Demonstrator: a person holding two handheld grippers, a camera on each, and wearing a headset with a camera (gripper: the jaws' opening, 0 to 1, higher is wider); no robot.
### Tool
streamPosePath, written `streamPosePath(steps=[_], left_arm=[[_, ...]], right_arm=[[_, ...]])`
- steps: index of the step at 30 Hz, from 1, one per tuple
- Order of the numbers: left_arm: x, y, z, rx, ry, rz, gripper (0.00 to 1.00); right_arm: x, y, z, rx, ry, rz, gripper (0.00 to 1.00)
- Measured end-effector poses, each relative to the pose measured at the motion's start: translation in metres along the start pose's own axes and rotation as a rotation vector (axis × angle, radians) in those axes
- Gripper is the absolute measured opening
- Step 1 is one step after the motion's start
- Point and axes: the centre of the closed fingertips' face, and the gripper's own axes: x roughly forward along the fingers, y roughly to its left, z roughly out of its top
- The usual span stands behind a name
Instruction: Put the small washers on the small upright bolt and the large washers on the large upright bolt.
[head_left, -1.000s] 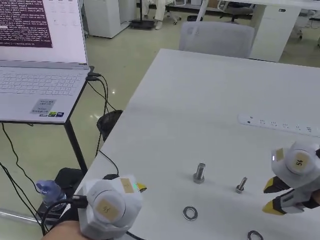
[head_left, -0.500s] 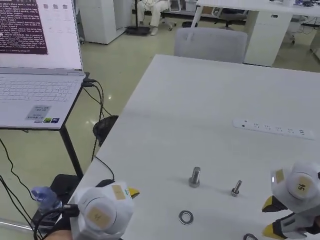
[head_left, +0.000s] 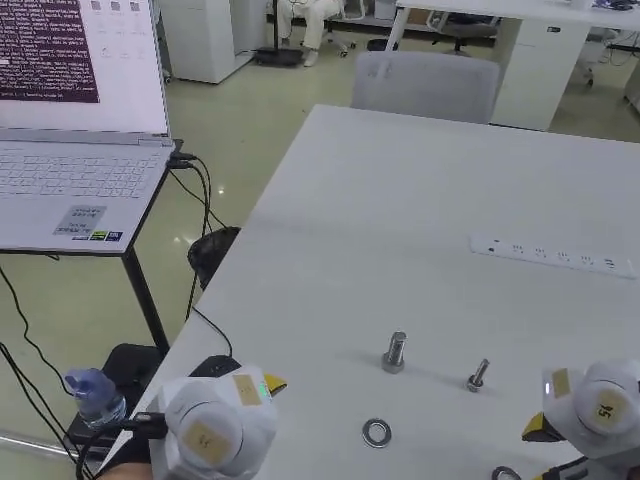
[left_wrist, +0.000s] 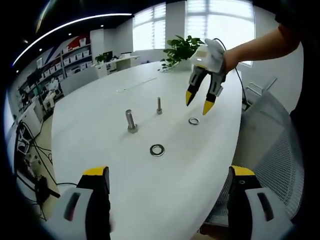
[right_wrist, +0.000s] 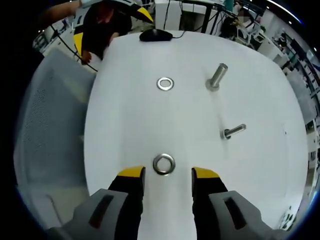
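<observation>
On the white table (head_left: 400, 200) the large upright bolt (head_left: 394, 352) stands left of the small upright bolt (head_left: 477, 376). A large washer (head_left: 376, 433) lies flat in front of the large bolt. A small washer (right_wrist: 164, 164) lies just ahead of my right gripper (right_wrist: 168, 173), which is open and empty, its yellow tips on either side of the washer's near edge. The left gripper view shows the right gripper (left_wrist: 197, 102) hovering above that small washer (left_wrist: 193, 121). My left gripper (left_wrist: 168, 171) is open and empty, back at the table's near left edge.
An open laptop (head_left: 70, 160) sits on a stand left of the table, with cables and a water bottle (head_left: 95, 395) below it. A power strip (head_left: 555, 258) lies behind the bolts. A black mouse (right_wrist: 156, 35) rests near the left edge. A grey chair (head_left: 425, 80) stands at the far end.
My right gripper has dropped down and nearer, toward the small washer. The left gripper has barely moved. The head camera has shifted a little.
</observation>
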Motion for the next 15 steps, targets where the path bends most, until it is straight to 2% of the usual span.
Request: streamPosePath(steps=[15], left_arm=[[0.003, 0.001, 0.002, 0.005, -0.007, -0.016, 0.99]], right_arm=[[0.029, 0.006, -0.01, 0.011, 0.03, 0.013, 0.38]])
